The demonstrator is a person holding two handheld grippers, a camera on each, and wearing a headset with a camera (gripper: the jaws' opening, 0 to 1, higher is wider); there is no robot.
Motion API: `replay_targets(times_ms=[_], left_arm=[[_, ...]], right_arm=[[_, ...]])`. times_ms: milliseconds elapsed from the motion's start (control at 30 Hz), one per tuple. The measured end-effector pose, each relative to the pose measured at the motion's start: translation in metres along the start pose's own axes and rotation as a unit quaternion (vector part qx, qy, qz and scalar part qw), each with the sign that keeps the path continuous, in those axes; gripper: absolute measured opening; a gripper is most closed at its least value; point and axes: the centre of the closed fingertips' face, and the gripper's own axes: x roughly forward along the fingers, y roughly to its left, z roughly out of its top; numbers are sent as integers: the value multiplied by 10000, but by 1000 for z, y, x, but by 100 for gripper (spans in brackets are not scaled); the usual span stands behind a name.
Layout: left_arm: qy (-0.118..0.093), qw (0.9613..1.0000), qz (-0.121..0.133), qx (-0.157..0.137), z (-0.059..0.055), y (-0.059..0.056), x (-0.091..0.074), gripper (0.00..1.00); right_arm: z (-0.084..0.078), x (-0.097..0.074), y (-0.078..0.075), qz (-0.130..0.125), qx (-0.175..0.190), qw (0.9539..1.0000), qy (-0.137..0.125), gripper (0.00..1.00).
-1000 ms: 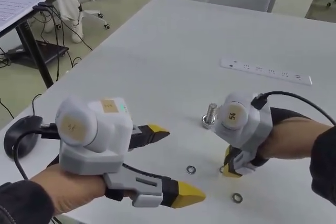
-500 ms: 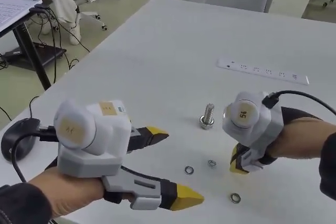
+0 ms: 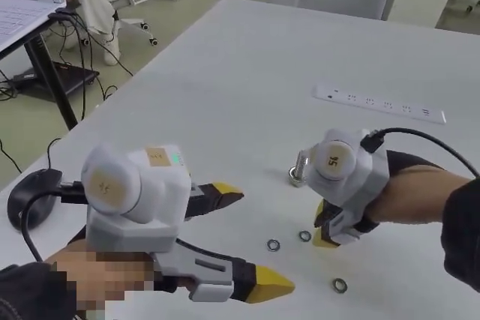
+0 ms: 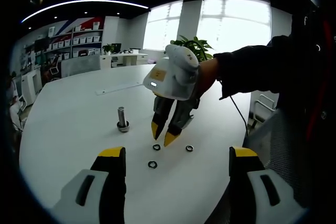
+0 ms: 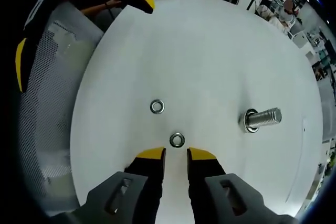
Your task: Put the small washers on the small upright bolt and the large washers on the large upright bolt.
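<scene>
Your right gripper (image 3: 322, 228) has moved left since half a second ago. Its tips now sit just beside the middle washer (image 3: 304, 236); its body covers part of the bolt (image 3: 299, 168), which was in full sight before; its jaws are a narrow gap apart, pinching nothing. In the right gripper view that washer lies on the table (image 3: 225, 95) just ahead of the gap. Your left gripper (image 3: 251, 237) is where it was, low at your left; jaws spread wide, nothing between them.

Count:
- three washers: the middle one; the left washer (image 3: 273, 245) near it; the near washer (image 3: 339, 285) apart from both, toward you; all flat on the table; too small to tell sizes apart
- one bolt, upright, beyond the middle washer; ring at its foot, head or washer, can't tell
- one power strip (image 3: 379, 103) farther back
- one mouse (image 3: 30, 192) at the table's left edge
</scene>
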Motion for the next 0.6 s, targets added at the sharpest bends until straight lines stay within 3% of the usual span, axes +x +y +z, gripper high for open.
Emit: replay_targets(times_ms=[600], left_arm=[[-43,10000,63,-35,1,2,-2,80]], right_arm=[[5,11,-1,125,-49,9999,94,17]])
